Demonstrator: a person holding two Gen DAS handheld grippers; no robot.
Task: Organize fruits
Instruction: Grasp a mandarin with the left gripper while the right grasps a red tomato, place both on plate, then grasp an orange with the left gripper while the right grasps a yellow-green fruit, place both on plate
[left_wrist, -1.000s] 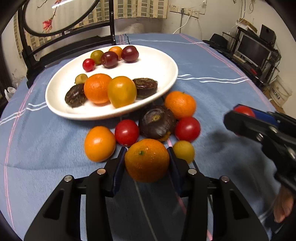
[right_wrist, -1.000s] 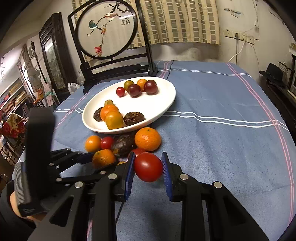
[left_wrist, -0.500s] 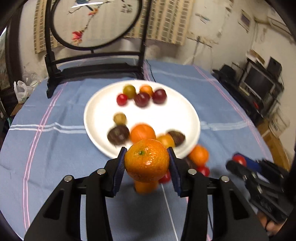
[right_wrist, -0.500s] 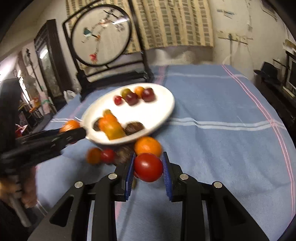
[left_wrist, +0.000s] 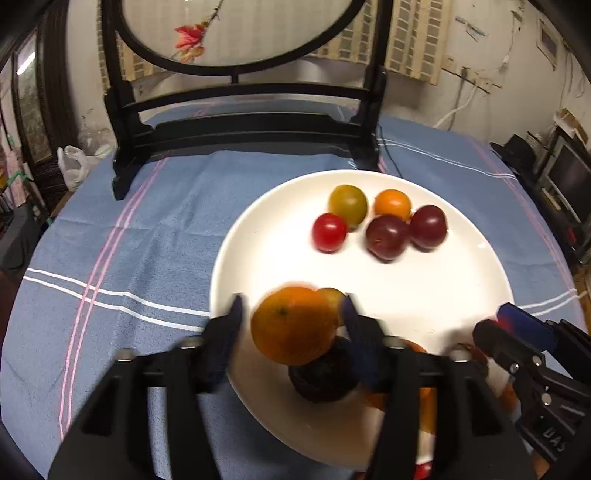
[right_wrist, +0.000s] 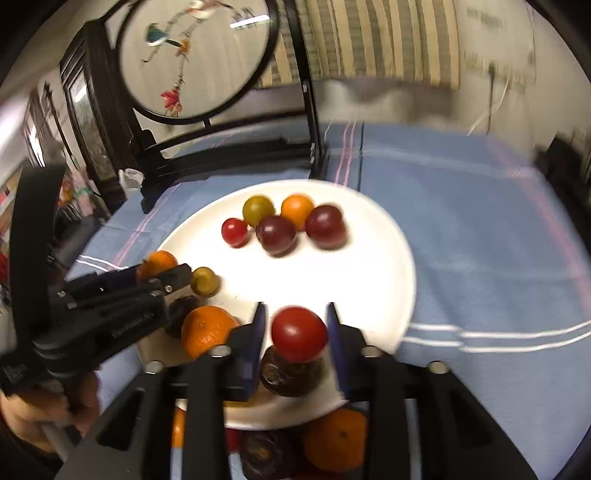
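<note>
A white plate (left_wrist: 461, 295) (right_wrist: 369, 280) on the blue tablecloth holds several small fruits at its far side and more at its near side. My left gripper (left_wrist: 291, 323) stands over the plate's near left part; its jaws have parted and the orange (left_wrist: 293, 325) sits between them with gaps on both sides. It also shows in the right wrist view (right_wrist: 159, 263). My right gripper (right_wrist: 295, 334) is over the plate's near edge; its jaws have also parted around the red tomato (right_wrist: 299, 332), above a dark fruit (right_wrist: 288, 373).
A black framed embroidery screen (left_wrist: 236, 122) stands on the table behind the plate. More oranges (right_wrist: 336, 439) and a dark fruit (right_wrist: 262, 454) lie on the cloth in front of the plate. Shelves and electronics (left_wrist: 565, 177) stand at the right.
Both grippers moved forward from the loose fruits to above the plate, carrying the orange and the tomato. Both sets of jaws have opened wider around their fruit.
</note>
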